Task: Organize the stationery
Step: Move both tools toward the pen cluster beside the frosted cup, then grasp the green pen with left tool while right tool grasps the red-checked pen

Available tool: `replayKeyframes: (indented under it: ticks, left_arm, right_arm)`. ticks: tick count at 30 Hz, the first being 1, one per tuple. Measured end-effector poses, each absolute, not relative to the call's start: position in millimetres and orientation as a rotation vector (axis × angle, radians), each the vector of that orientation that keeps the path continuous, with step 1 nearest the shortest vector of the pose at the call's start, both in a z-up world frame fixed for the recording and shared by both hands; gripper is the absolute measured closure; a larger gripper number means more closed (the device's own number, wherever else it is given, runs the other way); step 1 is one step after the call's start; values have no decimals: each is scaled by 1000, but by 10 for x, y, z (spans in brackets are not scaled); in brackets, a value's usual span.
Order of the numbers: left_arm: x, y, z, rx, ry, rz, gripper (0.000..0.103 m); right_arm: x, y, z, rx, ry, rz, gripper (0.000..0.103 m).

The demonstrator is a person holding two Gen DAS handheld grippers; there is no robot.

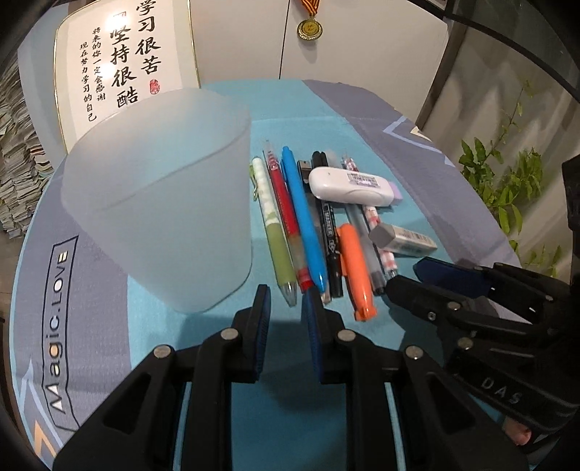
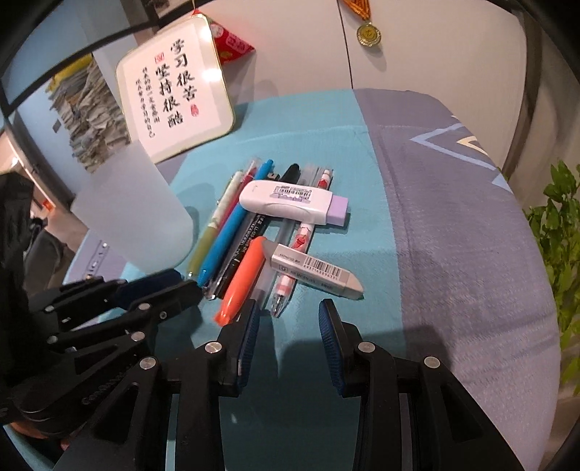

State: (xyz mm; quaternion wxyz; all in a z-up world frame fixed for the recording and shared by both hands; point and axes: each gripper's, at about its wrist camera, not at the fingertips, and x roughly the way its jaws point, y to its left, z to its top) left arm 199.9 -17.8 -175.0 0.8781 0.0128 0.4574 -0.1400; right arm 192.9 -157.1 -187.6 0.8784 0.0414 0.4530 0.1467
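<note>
A frosted plastic cup [image 1: 159,203] stands on the teal mat, left of a row of pens: green [image 1: 273,232], red [image 1: 286,217], blue [image 1: 304,221], black marker [image 1: 331,246], orange highlighter [image 1: 357,268]. A white correction tape [image 1: 351,184] lies across the pens and a grey eraser [image 1: 402,239] lies at their right. My left gripper [image 1: 286,300] is open and empty, just in front of the pen tips. My right gripper [image 2: 290,319] is open and empty, in front of the highlighter [image 2: 243,279] and eraser [image 2: 315,271]. The cup [image 2: 134,213] shows at left in the right wrist view.
A framed calligraphy sign [image 1: 119,61] leans at the back left. A medal [image 1: 309,28] hangs on the wall behind. A green plant [image 1: 507,181] stands off the table's right edge. Stacked papers [image 1: 18,170] sit at far left. The grey mat [image 2: 453,235] extends right.
</note>
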Motion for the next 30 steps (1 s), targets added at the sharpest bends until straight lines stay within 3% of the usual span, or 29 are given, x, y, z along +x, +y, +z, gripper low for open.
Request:
replayKeyframes:
  ticks: [6, 7, 8, 9, 17, 30]
  left_arm:
    - [2010, -138, -1758, 20, 940, -294, 86]
    - [2027, -166, -1761, 24, 938, -294, 86]
    - [2038, -190, -1765, 29, 935, -294, 87]
    - [2048, -208, -1769, 35, 930, -295, 93]
    - [1945, -144, -1751, -4, 973, -336, 94]
    - [1134, -17, -1668, 53, 1004, -411, 94]
  right_arm:
    - [1973, -1494, -1881, 9, 927, 284, 67]
    - [1977, -1482, -1881, -3, 925, 281, 71]
    - [1979, -1474, -1882, -17, 922, 274, 89]
    - [1982, -1472, -1885, -22, 916, 278, 92]
    - [1835, -1595, -1869, 48, 948, 320, 93]
    - [1109, -1670, -1723, 23, 969, 433, 93]
